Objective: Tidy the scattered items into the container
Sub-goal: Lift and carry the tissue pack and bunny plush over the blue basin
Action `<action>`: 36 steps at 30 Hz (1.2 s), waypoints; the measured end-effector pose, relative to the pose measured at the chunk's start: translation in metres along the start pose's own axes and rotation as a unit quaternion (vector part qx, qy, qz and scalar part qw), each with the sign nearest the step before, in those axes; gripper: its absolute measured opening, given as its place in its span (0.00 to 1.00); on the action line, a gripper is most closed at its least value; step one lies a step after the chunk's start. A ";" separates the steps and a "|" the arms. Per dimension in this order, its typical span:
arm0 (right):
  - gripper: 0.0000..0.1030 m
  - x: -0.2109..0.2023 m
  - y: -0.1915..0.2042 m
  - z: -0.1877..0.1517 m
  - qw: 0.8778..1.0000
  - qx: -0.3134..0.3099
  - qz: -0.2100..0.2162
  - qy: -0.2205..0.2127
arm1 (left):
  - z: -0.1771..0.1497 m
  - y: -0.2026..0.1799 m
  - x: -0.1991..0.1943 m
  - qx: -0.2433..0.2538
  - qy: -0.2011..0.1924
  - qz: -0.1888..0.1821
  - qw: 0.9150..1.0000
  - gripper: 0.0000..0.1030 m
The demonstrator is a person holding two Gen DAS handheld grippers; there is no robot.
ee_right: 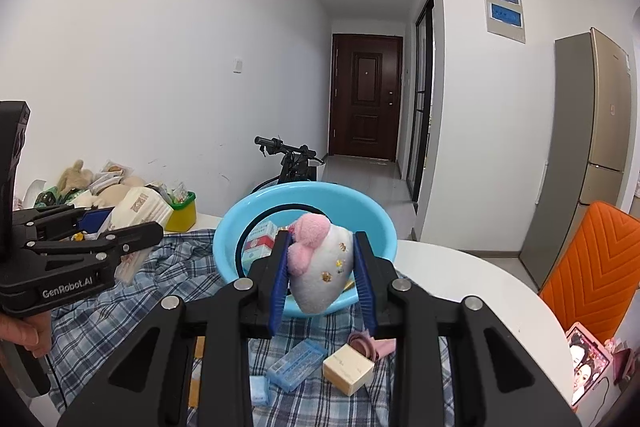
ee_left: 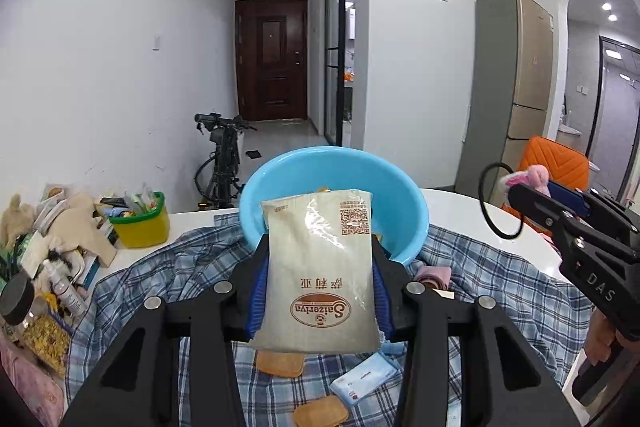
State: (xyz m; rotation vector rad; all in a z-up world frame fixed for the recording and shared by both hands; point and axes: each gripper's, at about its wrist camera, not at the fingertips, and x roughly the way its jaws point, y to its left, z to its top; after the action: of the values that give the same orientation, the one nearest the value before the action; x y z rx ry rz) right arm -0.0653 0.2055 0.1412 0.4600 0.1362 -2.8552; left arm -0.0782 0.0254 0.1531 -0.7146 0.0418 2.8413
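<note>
Your left gripper was clamped on a flat beige plastic packet with a brown oval logo, blue pads squeezing its two long edges, the packet held up with its far end over the near rim of the round light-blue plastic basin. It looked light and floppy with a slick film, so I'd judge an edge pinch could slip or buckle; a hold nearer mid-length seemed safer. Your right gripper was closed on a soft white-and-pink plush hair ornament with gold specks, attached to a thin black hoop that arced out to the left over the basin. The plush would squash and weigh next to nothing, and the hoop could snag the rim on release. Both items sat at the basin's near edge, not yet dropped in. Still loose on the blue-and-white plaid cloth near you: a clear blue ridged plastic case, a small cream cardboard box, a pink coiled band, tan flat pads and a white-blue tissue pack. Rigid ones should grip easily across short sides. Basin contents were mostly hidden behind what you held; only a red-and-white carton showed. The packet's lower end and the items under both gripper bodies were cut off, and the clutter heap at far left was too jumbled to sort out.
</note>
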 end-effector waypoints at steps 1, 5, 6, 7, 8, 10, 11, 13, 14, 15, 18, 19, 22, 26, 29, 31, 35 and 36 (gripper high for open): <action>0.28 0.003 0.000 0.002 1.000 -0.003 0.000 0.000 | 0.003 0.001 0.005 -0.001 0.003 -0.002 1.000 0.44; 0.28 0.015 0.004 0.013 0.999 -0.029 -0.026 -0.013 | 0.015 0.005 0.026 0.004 -0.002 0.018 1.000 0.44; 0.28 0.018 0.004 0.017 0.999 -0.028 -0.022 -0.012 | 0.018 0.006 0.032 0.004 -0.002 0.016 1.000 0.44; 0.28 0.021 0.004 0.020 1.000 -0.023 -0.012 -0.011 | 0.022 0.008 0.037 0.002 -0.004 0.009 1.000 0.44; 0.28 0.025 0.003 0.024 1.000 -0.020 -0.010 -0.009 | 0.025 0.008 0.041 0.002 -0.008 0.006 1.000 0.44; 0.28 0.032 0.000 0.030 1.000 -0.018 -0.017 -0.011 | 0.032 0.010 0.051 0.003 -0.024 0.005 1.000 0.44; 0.28 0.037 -0.001 0.033 1.000 -0.014 -0.017 -0.009 | 0.035 0.012 0.055 0.000 -0.029 0.006 1.000 0.44; 0.28 0.046 -0.007 0.038 1.000 -0.004 -0.017 -0.005 | 0.042 0.018 0.067 -0.011 -0.025 0.001 1.000 0.44; 0.28 0.050 -0.008 0.041 1.000 -0.002 -0.022 -0.006 | 0.045 0.021 0.070 -0.017 -0.024 -0.005 1.000 0.44; 0.28 0.056 -0.010 0.043 1.000 -0.004 -0.028 -0.006 | 0.048 0.023 0.075 -0.022 -0.024 -0.009 0.999 0.44; 0.28 0.073 -0.012 0.049 0.999 -0.011 -0.038 -0.001 | 0.058 0.028 0.086 -0.027 -0.028 -0.006 0.999 0.44; 0.28 0.079 -0.013 0.051 0.999 -0.012 -0.035 0.003 | 0.062 0.028 0.090 -0.025 -0.032 -0.007 0.999 0.44; 0.28 0.098 -0.014 0.057 0.999 -0.018 -0.031 0.015 | 0.073 0.030 0.104 -0.030 -0.029 -0.019 0.999 0.44; 0.28 0.124 -0.017 0.063 0.999 -0.013 -0.019 0.032 | 0.088 0.029 0.123 -0.028 -0.023 -0.022 0.999 0.44; 0.28 0.144 -0.023 0.070 0.999 0.004 -0.013 0.046 | 0.099 0.028 0.142 -0.021 -0.014 -0.017 1.000 0.44; 0.28 0.157 -0.028 0.073 0.998 0.007 -0.022 0.054 | 0.106 0.035 0.156 -0.040 -0.017 -0.002 0.999 0.44; 0.28 0.179 -0.035 0.074 0.997 0.023 -0.027 0.076 | 0.113 0.054 0.188 -0.085 0.000 -0.007 0.996 0.44; 0.28 0.184 -0.036 0.075 0.996 0.022 -0.028 0.080 | 0.116 0.057 0.196 -0.084 0.006 0.000 0.996 0.44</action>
State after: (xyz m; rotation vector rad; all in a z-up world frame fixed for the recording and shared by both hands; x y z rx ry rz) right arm -0.2657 0.1886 0.1547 0.7038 0.1170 -2.8786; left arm -0.3128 0.0178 0.1613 -0.7632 -0.1982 2.8646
